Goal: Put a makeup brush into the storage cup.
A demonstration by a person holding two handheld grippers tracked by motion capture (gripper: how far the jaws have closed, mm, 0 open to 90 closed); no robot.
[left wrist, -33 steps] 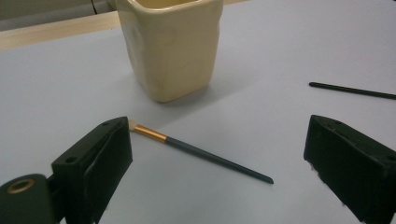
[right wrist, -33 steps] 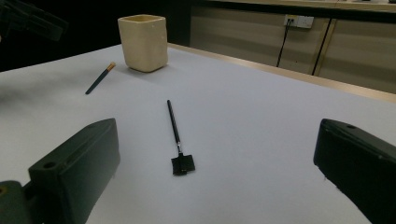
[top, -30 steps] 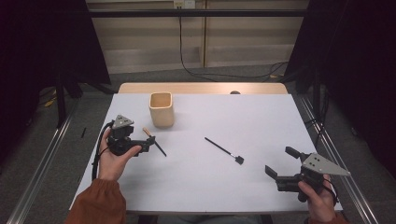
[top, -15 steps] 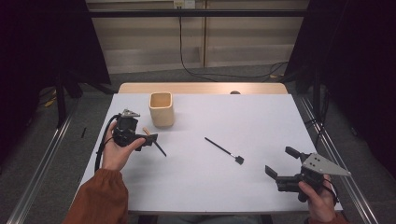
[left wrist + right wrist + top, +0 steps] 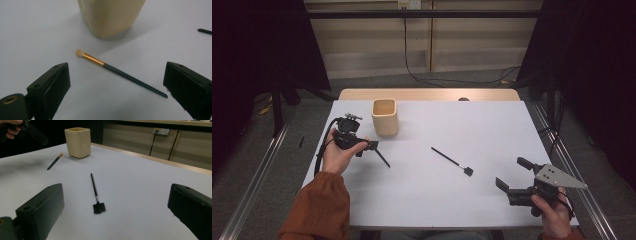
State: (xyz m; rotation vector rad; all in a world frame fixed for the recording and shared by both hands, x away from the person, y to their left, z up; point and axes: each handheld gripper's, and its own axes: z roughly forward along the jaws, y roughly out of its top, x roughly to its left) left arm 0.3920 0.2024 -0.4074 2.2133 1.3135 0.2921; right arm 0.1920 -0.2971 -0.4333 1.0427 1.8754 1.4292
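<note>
A slim brush with a pale tip and gold ferrule [image 5: 120,73] lies on the white table [image 5: 437,200] just in front of a beige square cup [image 5: 385,116]. My left gripper [image 5: 368,146] hovers over that brush, open, jaws on either side of the handle and apart from it. In the left gripper view the gripper [image 5: 117,82] holds nothing. A black flat-headed brush [image 5: 452,161] lies mid-table. My right gripper [image 5: 513,173] stands open near the front right corner, pointing at the black brush [image 5: 95,192] from a distance, jaws [image 5: 117,205] wide and bare.
The cup [image 5: 77,142] stands upright at the back left, with the gold-ferruled brush [image 5: 54,162] beside it. A wooden strip [image 5: 427,94] runs along the table's far edge. Cables [image 5: 422,75] lie on the floor beyond. Metal rails flank both sides.
My left gripper has moved away from the person, toward the cup, and now sits over the gold-ferruled brush. The right gripper and both brushes have stayed put.
</note>
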